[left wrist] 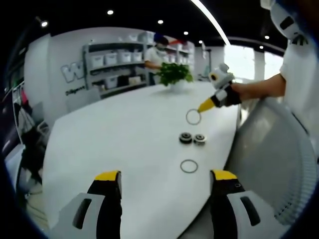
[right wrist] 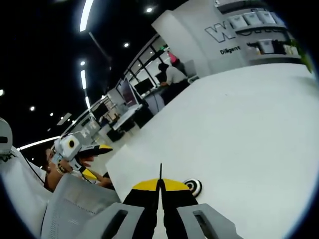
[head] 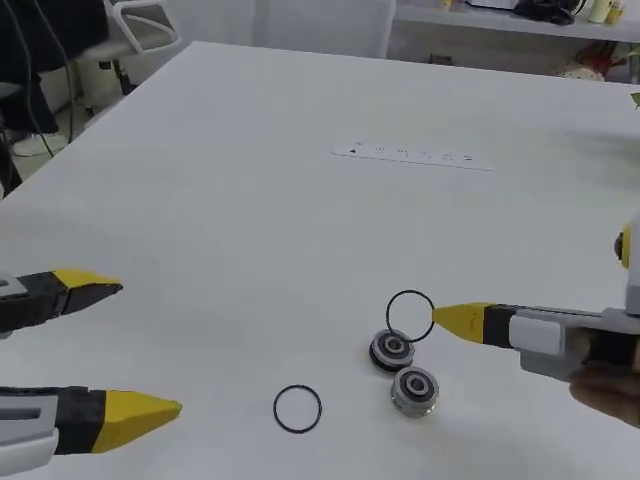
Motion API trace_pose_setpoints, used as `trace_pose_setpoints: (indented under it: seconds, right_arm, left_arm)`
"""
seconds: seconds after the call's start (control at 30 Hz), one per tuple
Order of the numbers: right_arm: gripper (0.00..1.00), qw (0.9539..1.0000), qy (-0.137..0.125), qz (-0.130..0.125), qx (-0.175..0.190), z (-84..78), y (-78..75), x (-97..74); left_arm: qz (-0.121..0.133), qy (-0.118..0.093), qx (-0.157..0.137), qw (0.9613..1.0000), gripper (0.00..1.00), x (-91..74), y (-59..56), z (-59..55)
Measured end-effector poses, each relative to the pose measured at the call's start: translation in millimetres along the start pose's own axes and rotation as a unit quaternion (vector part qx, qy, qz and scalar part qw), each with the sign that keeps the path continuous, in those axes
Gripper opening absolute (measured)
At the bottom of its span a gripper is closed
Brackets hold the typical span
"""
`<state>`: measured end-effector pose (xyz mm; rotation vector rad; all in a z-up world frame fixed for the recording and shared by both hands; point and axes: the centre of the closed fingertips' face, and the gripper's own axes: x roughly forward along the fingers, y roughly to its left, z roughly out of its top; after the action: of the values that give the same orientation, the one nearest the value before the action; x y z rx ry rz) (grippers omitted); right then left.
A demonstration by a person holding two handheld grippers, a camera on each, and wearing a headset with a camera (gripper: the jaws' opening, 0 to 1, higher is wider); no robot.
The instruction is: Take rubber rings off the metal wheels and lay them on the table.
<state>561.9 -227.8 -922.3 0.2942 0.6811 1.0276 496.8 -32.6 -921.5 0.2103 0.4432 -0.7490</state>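
Observation:
Two metal wheels (head: 392, 350) (head: 414, 388) lie side by side on the white table (head: 250, 200). My right gripper (head: 440, 318) comes in from the right, shut on a black rubber ring (head: 410, 315) held just above the nearer wheel. In the right gripper view the jaws (right wrist: 160, 183) are pressed together, the ring (right wrist: 160, 172) stands edge-on between them, and one wheel (right wrist: 193, 186) lies just beyond. A second ring (head: 297, 408) lies flat on the table, left of the wheels. My left gripper (head: 150, 348) hovers open at the left, holding nothing, well clear of the wheels (left wrist: 186, 138) and the loose ring (left wrist: 189, 166).
A white strip with small markings (head: 410, 155) lies on the far part of the table. A chair (head: 140, 30) stands past the table's far left corner. A potted plant (left wrist: 174, 74) sits at the table's far end, with a person (left wrist: 158, 52) by the shelves behind.

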Motion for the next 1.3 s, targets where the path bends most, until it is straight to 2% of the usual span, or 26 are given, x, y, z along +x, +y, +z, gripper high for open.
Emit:
trace_pose_setpoints:
  seconds: [0.27,0.37,0.5,0.57,0.63,0.8,1.0,1.07,1.3]
  right_arm:
    - [0.00,0.9990,0.024,0.020,-0.032,1.7,15.6,12.5]
    - [0.00,0.9969,0.051,0.023,-0.056,-5.0,19.8,26.3]
    - [0.00,0.9946,0.074,0.038,-0.062,-12.8,28.9,44.5]
    - [0.00,0.9935,0.085,0.043,-0.062,-17.3,30.6,50.8]
    - [0.00,0.9916,0.108,0.043,-0.057,-26.7,30.0,57.4]
    - [0.00,0.9885,0.132,0.052,-0.053,-43.3,32.5,68.0]
    - [0.00,0.9859,0.157,0.052,-0.023,-72.2,28.1,71.9]
    - [0.00,0.9845,0.167,0.047,-0.027,-78.1,26.0,72.3]
    - [0.00,0.9844,0.170,0.039,-0.021,-83.0,18.8,73.5]
  left_arm:
    - [0.002,-0.001,-0.008,1.0000,0.73,-1.8,-0.4,-4.4]
    - [0.003,-0.005,-0.015,0.9999,0.73,-2.2,-0.8,-4.7]
    - [0.002,-0.004,-0.013,0.9999,0.73,-4.5,-1.9,-5.8]
    - [0.006,-0.006,-0.016,0.9998,0.73,-6.2,-0.7,-6.7]
    - [0.009,-0.007,-0.021,0.9997,0.72,-7.5,1.0,-8.5]
    - [0.013,-0.007,-0.028,0.9995,0.72,-9.5,1.9,-12.0]
    - [0.020,-0.006,-0.035,0.9992,0.71,-11.1,4.1,-14.6]
    - [0.020,-0.006,-0.036,0.9991,0.71,-11.4,3.7,-15.0]
    - [0.022,-0.005,-0.037,0.9991,0.71,-11.4,0.6,-13.2]
